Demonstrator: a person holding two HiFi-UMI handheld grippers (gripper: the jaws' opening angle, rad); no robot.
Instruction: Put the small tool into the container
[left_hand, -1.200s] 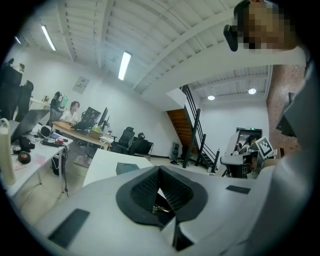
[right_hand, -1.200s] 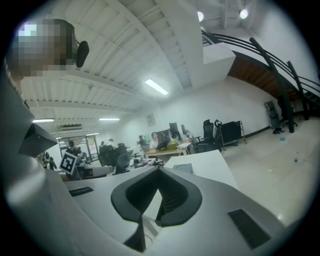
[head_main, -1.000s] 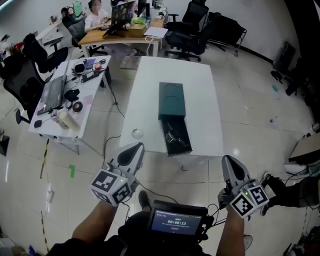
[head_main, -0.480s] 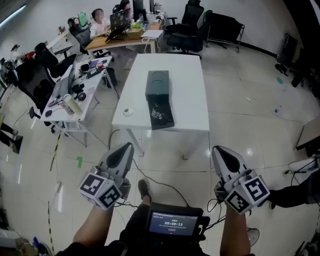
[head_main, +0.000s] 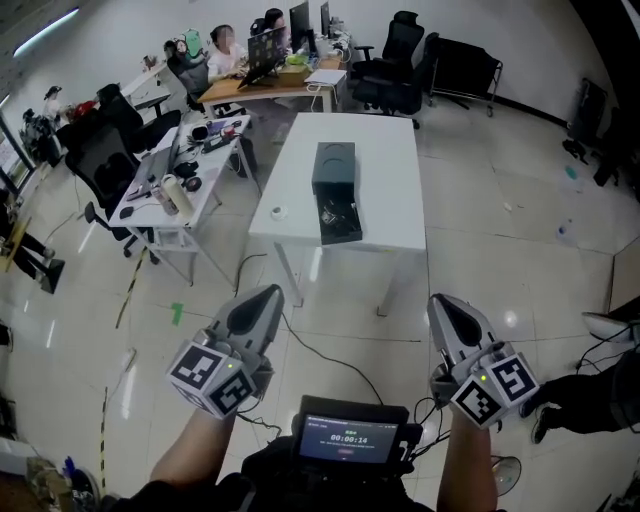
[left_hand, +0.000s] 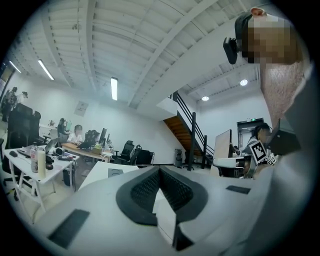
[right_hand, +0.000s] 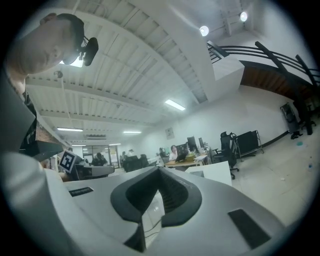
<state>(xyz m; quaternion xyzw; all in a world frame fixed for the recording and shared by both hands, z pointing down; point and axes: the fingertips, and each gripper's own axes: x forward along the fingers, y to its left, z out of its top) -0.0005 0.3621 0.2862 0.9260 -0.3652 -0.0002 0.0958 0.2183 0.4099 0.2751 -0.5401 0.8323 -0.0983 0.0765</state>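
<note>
- The container (head_main: 333, 165) lies on the table (head_main: 400, 215), open end nearer.
- A tool (head_main: 335, 212) lies in it.
- A disc (head_main: 278, 212) lies left of it.
- A desk (head_main: 150, 190) stands left of the table, chairs (head_main: 398, 62) behind.

An office: people (head_main: 222, 45) are sitting at desks (head_main: 270, 92) with monitors (head_main: 262, 42), and swivel chairs (head_main: 400, 40) are standing about.

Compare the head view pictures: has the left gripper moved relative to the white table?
Yes. The left gripper has drawn back from the white table: its tip earlier overlapped the table's near edge; now floor shows between them.
</note>
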